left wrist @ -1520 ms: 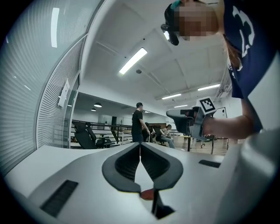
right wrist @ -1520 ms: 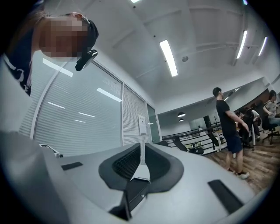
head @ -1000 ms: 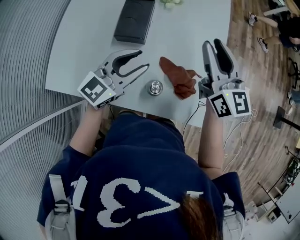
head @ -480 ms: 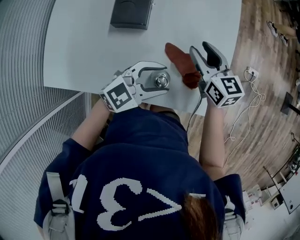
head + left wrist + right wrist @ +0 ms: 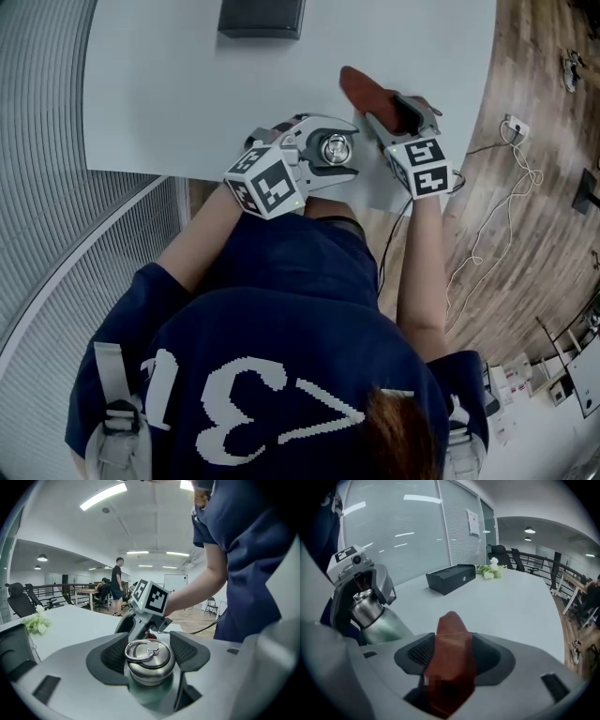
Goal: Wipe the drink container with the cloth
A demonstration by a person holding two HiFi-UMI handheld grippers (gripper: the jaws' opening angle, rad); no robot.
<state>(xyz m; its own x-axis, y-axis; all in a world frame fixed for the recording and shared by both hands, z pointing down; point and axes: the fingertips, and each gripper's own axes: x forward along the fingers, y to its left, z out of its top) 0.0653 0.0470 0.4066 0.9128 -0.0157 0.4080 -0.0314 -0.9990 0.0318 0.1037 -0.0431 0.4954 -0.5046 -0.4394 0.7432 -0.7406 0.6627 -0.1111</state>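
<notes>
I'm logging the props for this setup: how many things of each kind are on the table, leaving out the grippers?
Drink container: 1
Cloth: 1
Black box: 1
Bunch of flowers: 1
Total: 4

I see bright, even office light from ceiling strips [image 5: 101, 496]; the pale table [image 5: 169, 84] carries only soft shadows. Both gripper views bend hard towards dark, vignetted corners, with the nearest parts soft-focused.

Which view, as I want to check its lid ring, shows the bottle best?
The left gripper view: the bottle sits centred and close, lid ring sharp. The head view shows only its top; the right gripper view shows its side, partly hidden.
</notes>
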